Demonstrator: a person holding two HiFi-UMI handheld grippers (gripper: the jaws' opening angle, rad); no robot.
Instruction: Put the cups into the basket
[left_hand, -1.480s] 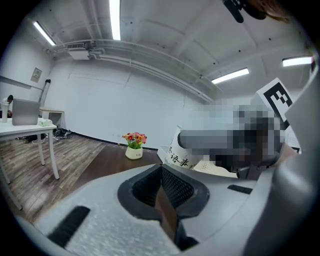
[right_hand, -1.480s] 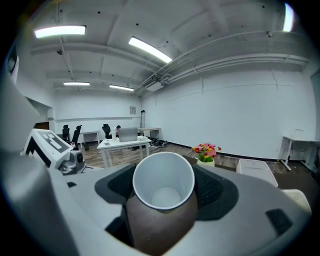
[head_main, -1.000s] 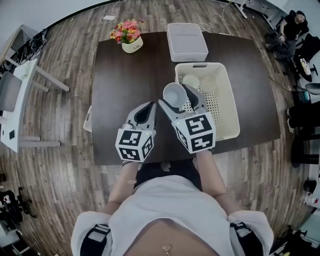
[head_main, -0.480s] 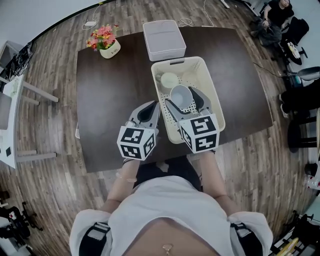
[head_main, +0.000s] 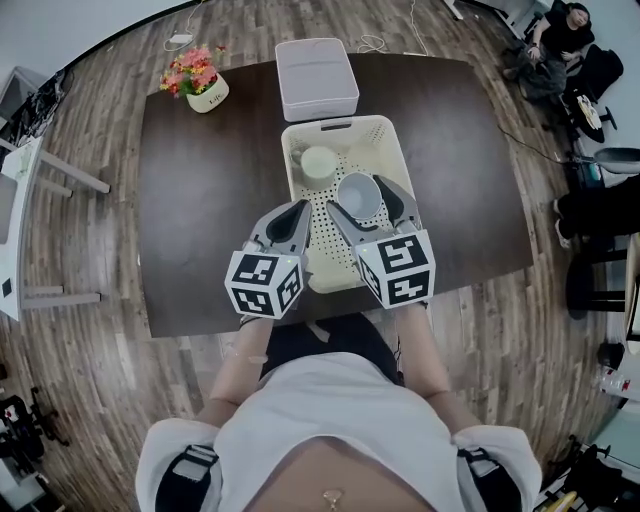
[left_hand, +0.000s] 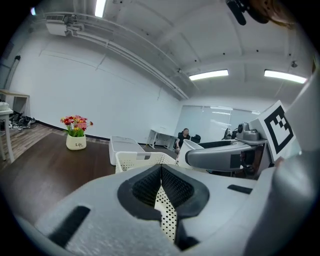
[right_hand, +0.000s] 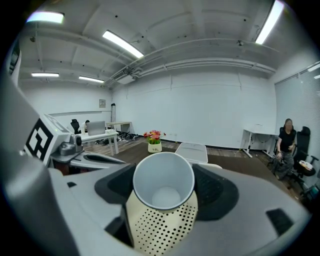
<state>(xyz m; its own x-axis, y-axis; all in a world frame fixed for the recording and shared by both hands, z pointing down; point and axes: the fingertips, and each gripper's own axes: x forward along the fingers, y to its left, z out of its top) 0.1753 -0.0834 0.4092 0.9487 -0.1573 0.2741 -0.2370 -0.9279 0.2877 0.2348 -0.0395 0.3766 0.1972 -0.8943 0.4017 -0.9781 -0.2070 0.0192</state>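
Two white cups show at the cream perforated plastic basket (head_main: 396, 152). One sits inside near its far left corner (head_main: 319, 162). The other, a plain white cup (head_main: 357, 190), is clamped side-on between the jaws of the right gripper (head_main: 362, 198), mouth tilted up toward the person. It hangs over the middle of the basket; whether it touches the basket floor cannot be told. In the right gripper view the cup (right_hand: 163, 182) fills the gap between the dark pads.

To its left, the left gripper (head_main: 298, 210) has its jaws pressed together with nothing in them, over the basket's near left edge.

The basket stands on a dark brown rectangular wooden table (head_main: 200, 200). A white lidded plastic box (head_main: 316, 78) sits just beyond the basket's far end. A small white pot of pink and red flowers (head_main: 196, 82) stands at the table's far left corner.

Grey-brown wood plank flooring (head_main: 90, 270) surrounds the table. A white desk (head_main: 25, 190) stands off to the left. A person in dark clothes (head_main: 563, 38) sits at the far right. White walls and long ceiling strip lights (right_hand: 121, 44) close the room.
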